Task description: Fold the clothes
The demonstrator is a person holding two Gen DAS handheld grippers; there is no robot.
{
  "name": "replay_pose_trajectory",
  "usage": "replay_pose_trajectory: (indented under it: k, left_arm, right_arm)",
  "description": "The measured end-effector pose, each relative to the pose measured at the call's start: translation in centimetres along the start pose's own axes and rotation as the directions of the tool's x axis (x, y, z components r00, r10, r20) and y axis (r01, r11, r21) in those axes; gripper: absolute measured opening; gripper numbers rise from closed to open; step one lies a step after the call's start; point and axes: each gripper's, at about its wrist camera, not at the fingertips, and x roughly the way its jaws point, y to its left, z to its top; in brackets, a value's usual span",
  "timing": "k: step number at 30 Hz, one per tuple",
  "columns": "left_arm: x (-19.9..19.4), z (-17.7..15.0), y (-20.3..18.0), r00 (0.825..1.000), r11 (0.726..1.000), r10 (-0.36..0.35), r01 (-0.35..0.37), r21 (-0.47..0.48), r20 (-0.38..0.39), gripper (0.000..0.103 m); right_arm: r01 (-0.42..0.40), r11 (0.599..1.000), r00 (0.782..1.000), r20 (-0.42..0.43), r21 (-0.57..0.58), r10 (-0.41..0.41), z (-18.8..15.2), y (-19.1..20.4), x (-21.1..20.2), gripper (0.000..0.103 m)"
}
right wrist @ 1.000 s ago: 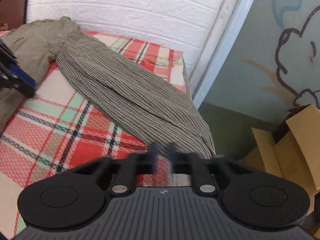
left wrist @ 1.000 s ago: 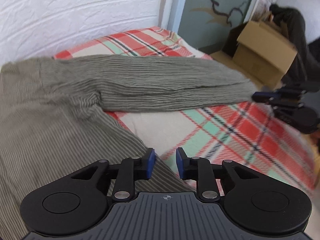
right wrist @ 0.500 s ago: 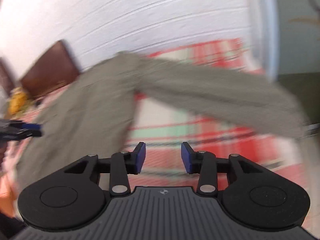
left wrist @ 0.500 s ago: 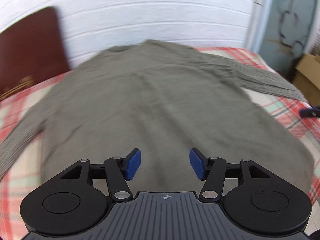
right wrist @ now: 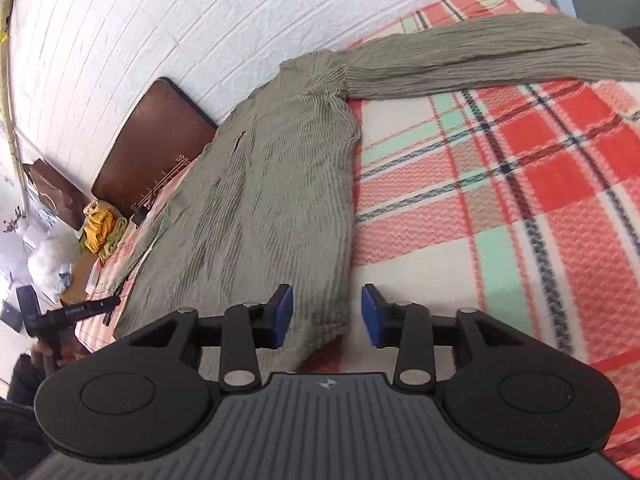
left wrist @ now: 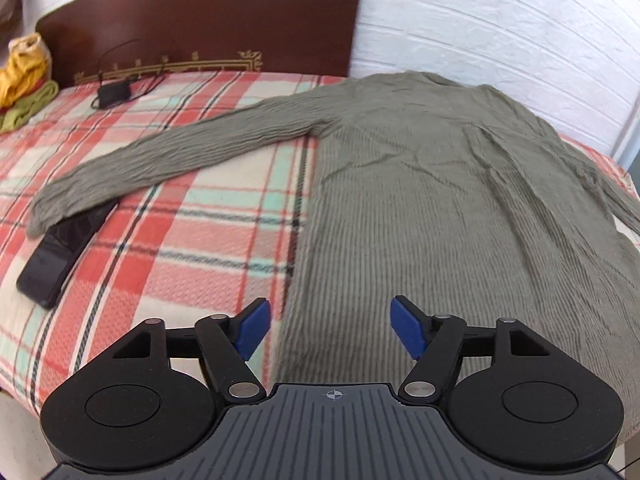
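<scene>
I am opening the left gripper (left wrist: 331, 328) over the sweater (left wrist: 440, 208) hem; the right gripper (right wrist: 325, 316), narrowing around the corner, should pinch low, then carry toward twelve o'clock.

Bright, even daylight with soft shadows; fisheye bending and dark corners at the edges, slight motion blur.

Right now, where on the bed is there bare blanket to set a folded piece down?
Bare plaid blanket lies between the sweater body, its outstretched sleeve and the phone. A larger patch sits below the other sleeve. Crowded: the headboard corner.
</scene>
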Motion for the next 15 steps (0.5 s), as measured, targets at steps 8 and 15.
replay_pose_trajectory:
  k: [8, 15]
  left_arm:
    - [1.5, -2.7, 2.3, 0.993, 0.99, -0.108, 0.103, -0.096, -0.047, 0.082]
    - [0.9, -2.7, 4.0, 0.983, 0.974, -0.177, 0.169, -0.153, -0.042, 0.0]
  right_arm:
    - [0.067, 0.997, 0.998, -0.014, 0.048, -0.067, -0.2, 1.1, 0.3, 0.007]
    - [0.094, 0.988, 0.996, -0.022, 0.121, -0.092, -0.5, 1.9, -1.4, 0.003]
